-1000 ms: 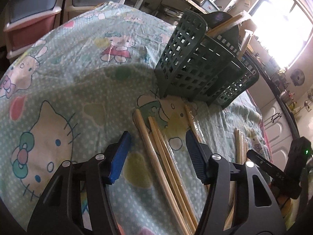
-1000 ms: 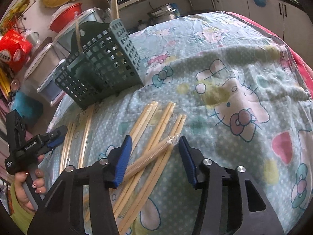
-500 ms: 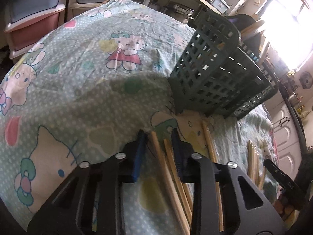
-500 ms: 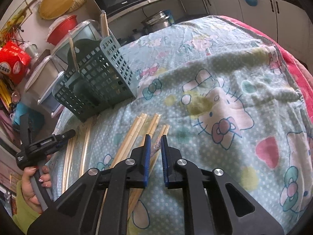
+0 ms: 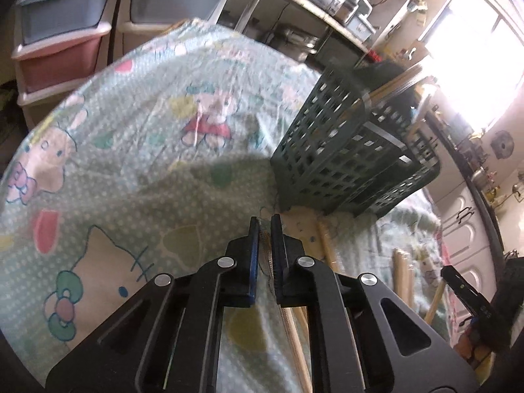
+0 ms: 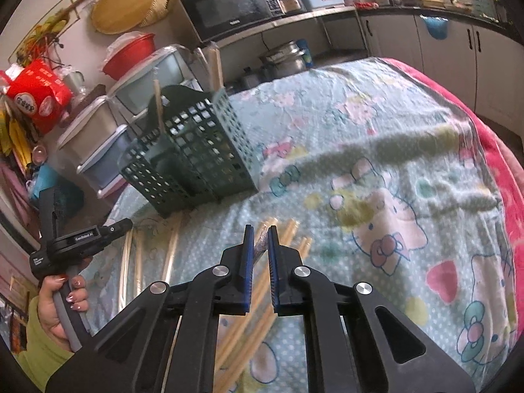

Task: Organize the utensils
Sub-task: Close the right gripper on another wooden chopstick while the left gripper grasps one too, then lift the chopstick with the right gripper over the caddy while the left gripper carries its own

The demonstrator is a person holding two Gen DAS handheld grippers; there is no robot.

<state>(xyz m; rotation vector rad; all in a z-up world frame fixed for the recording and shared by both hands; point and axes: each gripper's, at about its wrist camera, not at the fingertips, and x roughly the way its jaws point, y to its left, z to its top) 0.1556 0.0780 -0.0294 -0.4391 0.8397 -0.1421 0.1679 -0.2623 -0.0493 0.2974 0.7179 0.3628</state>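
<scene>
A dark green slotted utensil basket (image 5: pixel 347 160) stands on the Hello Kitty cloth; it also shows in the right wrist view (image 6: pixel 193 154), with a few chopstick packs standing in it. My left gripper (image 5: pixel 264 226) is shut on a plastic-wrapped pair of chopsticks (image 5: pixel 266 249), lifted above the cloth just before the basket. My right gripper (image 6: pixel 258 233) is shut on another wrapped pair of chopsticks (image 6: pixel 261 244), held above several loose wrapped pairs (image 6: pixel 288 239). More pairs (image 6: pixel 170 255) lie left of them. The left gripper also shows in the right wrist view (image 6: pixel 124 224).
The table is covered by a teal Hello Kitty cloth (image 6: pixel 376 170) with a pink edge at the right. Plastic drawer units (image 5: pixel 65 36) stand behind the table. A counter with a microwave (image 6: pixel 229 6) runs along the back wall.
Both grippers went from open over the chopsticks to shut on a wrapped pair each. Both have since risen from the cloth, and the left one has moved closer to the basket.
</scene>
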